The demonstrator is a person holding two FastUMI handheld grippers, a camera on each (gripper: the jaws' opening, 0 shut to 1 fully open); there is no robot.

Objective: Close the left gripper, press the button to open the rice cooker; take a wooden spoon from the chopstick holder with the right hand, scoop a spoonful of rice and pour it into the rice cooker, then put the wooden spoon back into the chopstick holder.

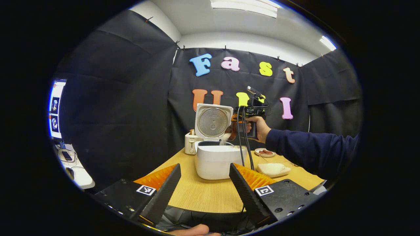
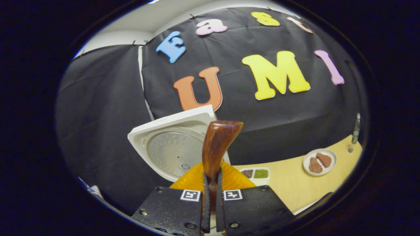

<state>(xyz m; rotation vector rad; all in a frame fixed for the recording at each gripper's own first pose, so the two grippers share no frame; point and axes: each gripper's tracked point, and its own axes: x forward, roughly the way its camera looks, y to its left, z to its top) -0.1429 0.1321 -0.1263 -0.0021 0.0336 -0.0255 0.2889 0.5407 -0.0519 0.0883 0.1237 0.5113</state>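
The right gripper clamps the glossy brown wooden spoon, tipped over the open white rice cooker mid-table. The left gripper idles wide apart. Overtilting could scatter rice past the rim.

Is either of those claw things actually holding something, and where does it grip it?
The right gripper holds the wooden spoon by its handle. The left gripper is open, holding nothing.

Wooden spoon: glossy, polished brown wood. Rice cooker: smooth white plastic body, matt; inside of raised lid dull brushed metal. Worktop: pale wood-grain, smooth, low sheen. Booth wall: matt black cloth, creased.
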